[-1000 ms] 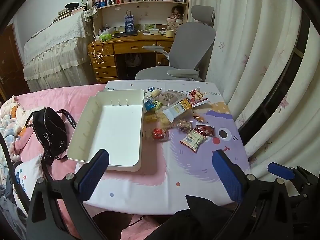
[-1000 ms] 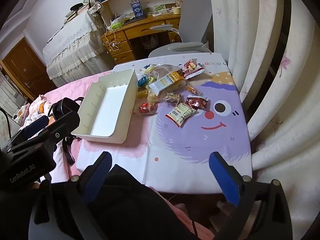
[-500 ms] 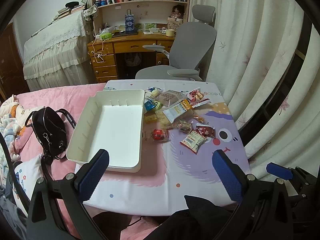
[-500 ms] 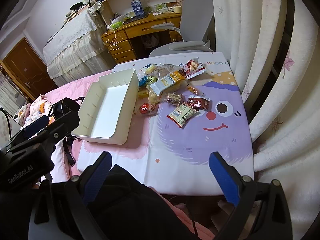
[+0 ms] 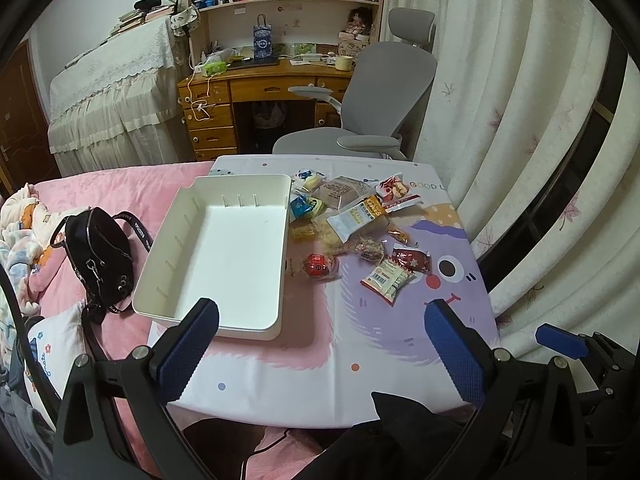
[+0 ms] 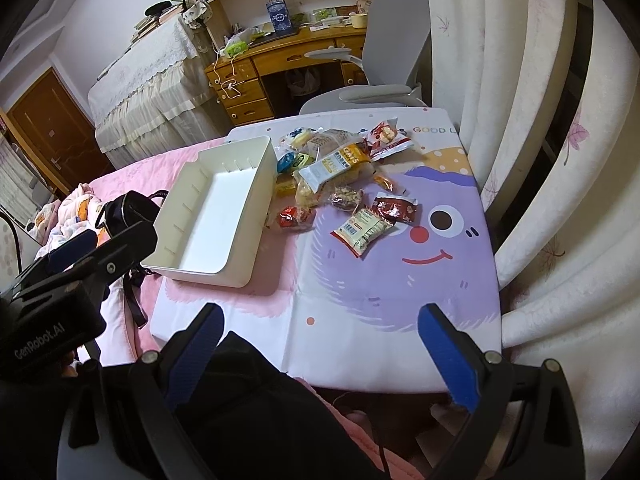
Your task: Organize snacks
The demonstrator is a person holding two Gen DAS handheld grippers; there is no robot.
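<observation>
Step in hand: the start, by my reading; nothing picked yet, and the white bin [image 5: 224,256] holds nothing.
Left tool [image 5: 320,348]: jaws spread wide, nothing between them, hovering over the tabletop [image 5: 344,344] near its front edge.
Right tool [image 6: 320,348]: likewise spread and empty, also held back from the pile.
Snacks: heaped at about 1 o'clock from the bin, touching or overlapping one another.
Nearest pieces: red round snack [image 5: 318,266] just beside the bin's right wall; green-white packet [image 5: 386,280] at 3 o'clock from it.
Next move: probably reach forward, close on one loose outlying packet, then carry it left into the bin.
</observation>
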